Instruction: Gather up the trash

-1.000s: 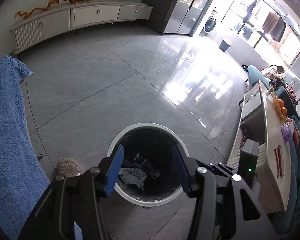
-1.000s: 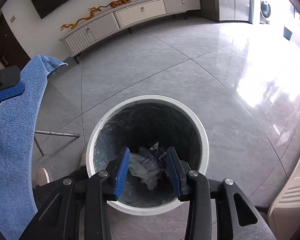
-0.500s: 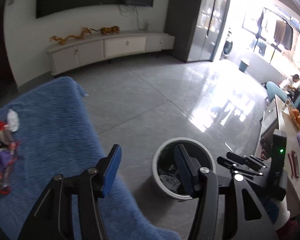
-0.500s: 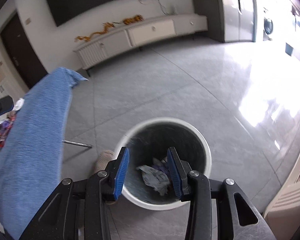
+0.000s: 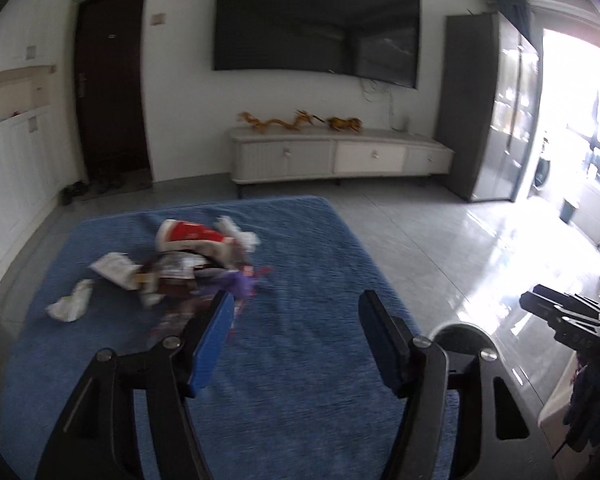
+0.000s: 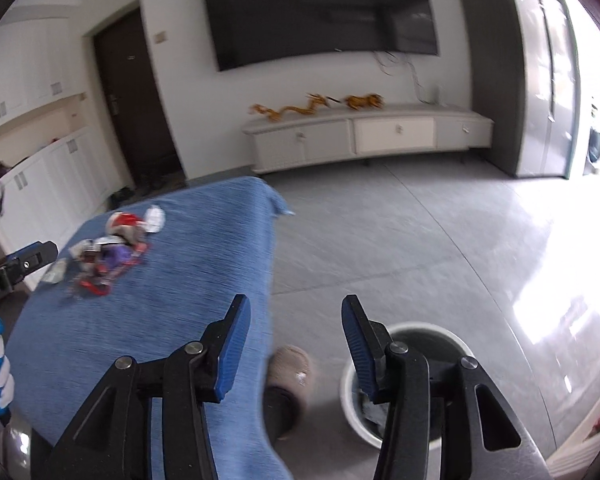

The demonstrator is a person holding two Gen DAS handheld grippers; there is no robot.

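Observation:
A heap of trash (image 5: 188,264), with red, white and purple wrappers and crumpled tissue, lies on a table under a blue towel (image 5: 300,360). My left gripper (image 5: 296,308) is open and empty, above the towel just right of the heap. My right gripper (image 6: 296,312) is open and empty, over the table's right edge; the heap (image 6: 108,248) lies far to its left. A white round bin (image 6: 380,420) with trash in it stands on the floor below the right gripper; its rim also shows in the left wrist view (image 5: 460,332).
A grey tiled floor (image 6: 420,240) stretches to a low white TV cabinet (image 5: 340,160) under a wall TV. A slippered foot (image 6: 290,376) stands between table and bin. White cupboards and a dark door are at the left. My right gripper's body (image 5: 560,316) shows at the right.
Both grippers have swung up and left, away from the bin toward the blue-covered table. The trash heap has come into view ahead. Both stay open and empty.

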